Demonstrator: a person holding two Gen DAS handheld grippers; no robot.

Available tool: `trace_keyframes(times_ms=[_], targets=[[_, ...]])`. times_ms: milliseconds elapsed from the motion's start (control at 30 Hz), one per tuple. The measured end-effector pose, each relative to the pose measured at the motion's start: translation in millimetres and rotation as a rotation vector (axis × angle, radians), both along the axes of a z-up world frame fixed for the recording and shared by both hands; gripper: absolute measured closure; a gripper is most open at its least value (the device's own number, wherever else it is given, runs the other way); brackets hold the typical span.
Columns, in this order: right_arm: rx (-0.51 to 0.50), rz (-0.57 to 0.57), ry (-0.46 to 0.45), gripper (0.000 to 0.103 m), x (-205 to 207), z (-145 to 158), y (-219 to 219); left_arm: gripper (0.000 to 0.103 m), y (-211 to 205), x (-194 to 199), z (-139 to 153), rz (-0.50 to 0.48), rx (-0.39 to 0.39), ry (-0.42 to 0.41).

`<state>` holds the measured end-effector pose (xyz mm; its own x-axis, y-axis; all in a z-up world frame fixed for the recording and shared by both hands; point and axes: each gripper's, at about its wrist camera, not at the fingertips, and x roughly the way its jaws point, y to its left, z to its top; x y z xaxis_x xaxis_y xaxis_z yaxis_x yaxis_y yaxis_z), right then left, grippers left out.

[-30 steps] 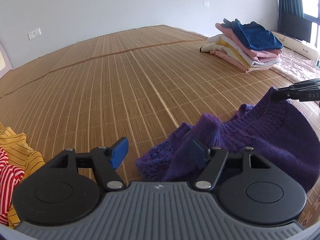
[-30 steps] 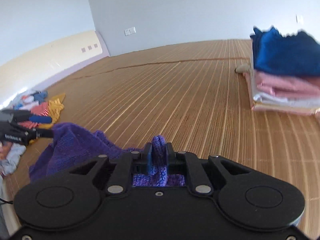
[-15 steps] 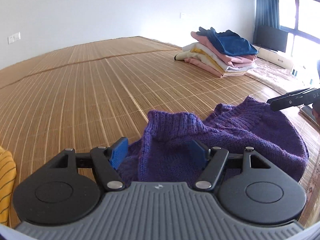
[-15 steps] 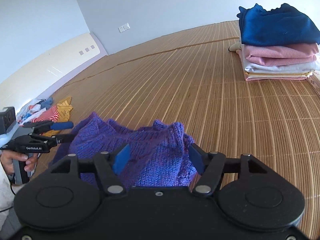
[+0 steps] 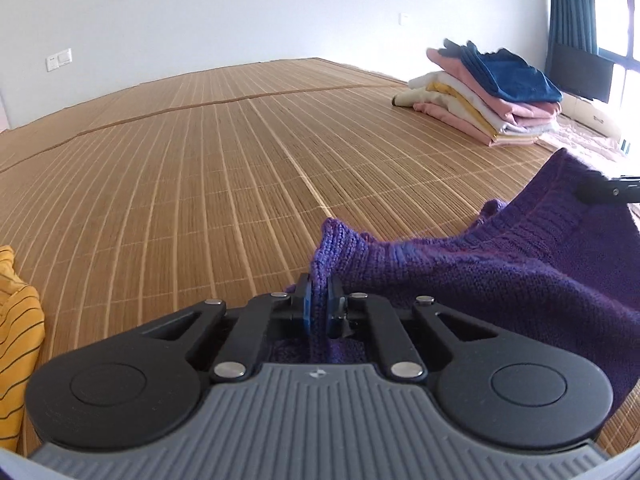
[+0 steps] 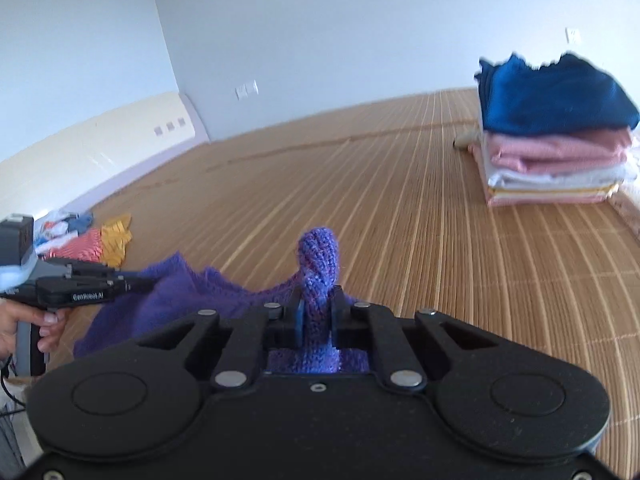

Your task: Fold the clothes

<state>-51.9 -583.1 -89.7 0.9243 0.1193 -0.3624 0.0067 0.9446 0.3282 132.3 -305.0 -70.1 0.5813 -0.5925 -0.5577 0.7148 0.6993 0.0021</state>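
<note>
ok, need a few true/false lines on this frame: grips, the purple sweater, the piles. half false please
1. The left gripper is shut on the purple sweater. True.
2. The right gripper is open with nothing between its fingers. False: it is shut on a bunched fold of the purple sweater.
3. The folded stack has a blue garment on top. True.
4. The purple sweater lies flat on the bamboo mat. False: it hangs held between both grippers.
5. The unfolded pile sits on top of the folded stack. False: it lies apart on the mat, far off to the left in the right wrist view.
</note>
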Motion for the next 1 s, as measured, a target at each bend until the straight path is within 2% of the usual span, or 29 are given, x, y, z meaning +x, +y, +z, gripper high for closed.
trace_keyframes(times_ms=[67, 133, 233, 333, 367, 400, 467, 533, 700, 767, 833, 900, 933, 1000], targets=[[0.021, 0.005, -0.064, 0.09, -2, 15, -3, 0.095, 14, 3, 7, 0.034, -0.03, 0.029], [0.04, 0.028, -0.051, 0.09, 13, 20, -9, 0.095, 25, 5, 11, 0.071, -0.032, 0.018], [0.047, 0.01, 0.058, 0.088, 50, 0, -18, 0.095, 27, 14, 4, 0.063, -0.038, 0.058], [0.1, -0.023, 0.148, 0.075, 63, -30, -29, 0.094, 21, 18, -4, 0.046, -0.024, 0.067], [0.117, -0.03, 0.152, 0.068, 60, -30, -32, 0.092, 21, 16, -2, 0.042, -0.021, 0.055], [0.128, -0.034, 0.149, 0.066, 56, -27, -35, 0.09, 22, 15, 1, 0.039, -0.019, 0.043], [0.107, -0.037, 0.128, 0.065, 42, -14, -35, 0.069, 28, 11, 7, 0.046, -0.047, 0.031], [0.078, -0.016, 0.108, 0.064, 22, 0, -28, 0.057, 34, 9, 9, 0.049, -0.067, 0.034], [0.074, 0.024, 0.12, 0.039, -16, 4, 1, 0.056, 43, 10, -4, 0.084, -0.067, 0.108], [0.033, 0.03, 0.128, 0.039, -17, 1, 14, 0.054, 43, 10, -7, 0.083, -0.066, 0.127], [0.02, 0.046, 0.149, 0.047, -9, -4, 23, 0.051, 42, 8, -8, 0.071, -0.071, 0.14], [0.009, 0.073, 0.167, 0.084, -1, -10, 29, 0.049, 39, 2, -11, 0.055, -0.049, 0.123], [0.006, 0.075, 0.166, 0.092, -1, -10, 28, 0.049, 37, -1, -12, 0.048, -0.038, 0.114], [0.035, 0.07, 0.145, 0.093, -8, -5, 20, 0.049, 32, -8, -15, 0.035, 0.005, 0.072]])
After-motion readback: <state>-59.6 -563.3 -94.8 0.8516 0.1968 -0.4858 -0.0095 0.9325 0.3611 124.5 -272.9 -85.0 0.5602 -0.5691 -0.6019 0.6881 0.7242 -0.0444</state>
